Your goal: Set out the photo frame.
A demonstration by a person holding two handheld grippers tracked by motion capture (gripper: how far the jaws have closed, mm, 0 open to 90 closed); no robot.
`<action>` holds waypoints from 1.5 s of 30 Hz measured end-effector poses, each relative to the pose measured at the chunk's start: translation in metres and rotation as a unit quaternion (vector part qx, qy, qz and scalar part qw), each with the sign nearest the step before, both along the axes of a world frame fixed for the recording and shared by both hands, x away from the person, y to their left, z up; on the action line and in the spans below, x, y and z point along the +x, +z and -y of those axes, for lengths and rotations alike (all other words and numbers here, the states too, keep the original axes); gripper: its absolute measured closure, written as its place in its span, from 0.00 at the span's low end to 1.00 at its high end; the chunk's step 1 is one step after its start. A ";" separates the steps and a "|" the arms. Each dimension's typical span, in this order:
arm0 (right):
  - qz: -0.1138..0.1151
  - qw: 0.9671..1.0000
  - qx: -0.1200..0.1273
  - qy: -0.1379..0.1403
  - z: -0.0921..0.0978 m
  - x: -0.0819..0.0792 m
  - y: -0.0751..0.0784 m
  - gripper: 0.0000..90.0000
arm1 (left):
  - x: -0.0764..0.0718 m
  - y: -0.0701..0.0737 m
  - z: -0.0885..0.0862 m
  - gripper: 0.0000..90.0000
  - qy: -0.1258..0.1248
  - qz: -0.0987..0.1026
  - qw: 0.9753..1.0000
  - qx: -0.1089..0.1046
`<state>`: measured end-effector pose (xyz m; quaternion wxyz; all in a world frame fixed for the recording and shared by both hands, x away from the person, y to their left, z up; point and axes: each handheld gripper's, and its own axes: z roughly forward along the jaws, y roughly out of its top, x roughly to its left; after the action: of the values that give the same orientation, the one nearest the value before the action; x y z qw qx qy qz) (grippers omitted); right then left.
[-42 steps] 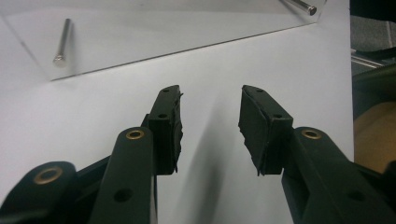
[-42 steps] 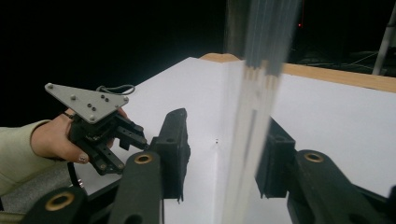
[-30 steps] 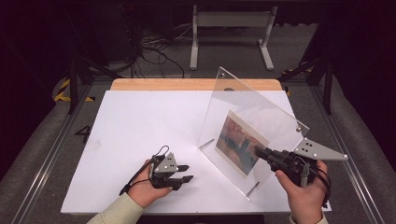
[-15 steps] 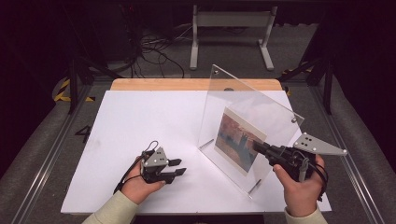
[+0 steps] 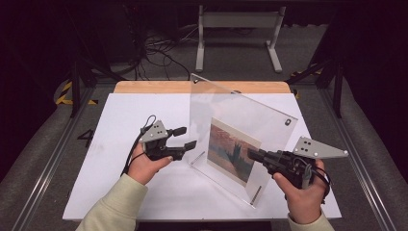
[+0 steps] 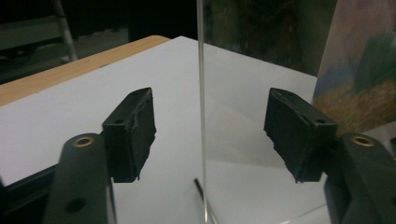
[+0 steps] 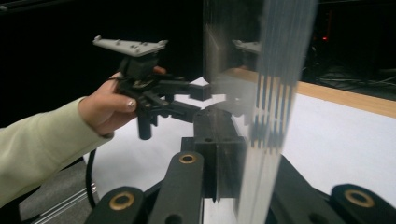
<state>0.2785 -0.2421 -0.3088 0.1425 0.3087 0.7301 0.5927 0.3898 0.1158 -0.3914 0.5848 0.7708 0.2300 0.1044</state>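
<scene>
- From my right gripper [image 7: 233, 186] view, the clear panel [image 7: 275, 93] smears into blurred streaks, and I can't make out the far jaw behind it.
- In my left gripper [image 6: 205, 135] view, the painted picture [image 6: 359, 70] is cut off by the right edge and soft in focus.
- From the high view, the right gripper's [image 5: 255, 155] jaw tips sit behind the panel [image 5: 226, 110]; I can't tell how tightly they meet.
- The person's forearms run off the bottom edge.

Clear acrylic frame [image 5: 240, 130] holding a landscape picture [image 5: 232, 152], upright on white table [image 5: 120, 130], slightly tilted.
</scene>
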 end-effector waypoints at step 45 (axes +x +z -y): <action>0.080 0.978 0.000 0.194 -0.008 0.106 0.009 0.88 | -0.023 0.038 -0.032 0.66 0.025 -0.004 0.998 0.058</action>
<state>0.3849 -0.2338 -0.2994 0.0824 0.1127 0.7621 0.6322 0.3667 0.1478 -0.3535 0.5359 0.7977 0.2447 0.1289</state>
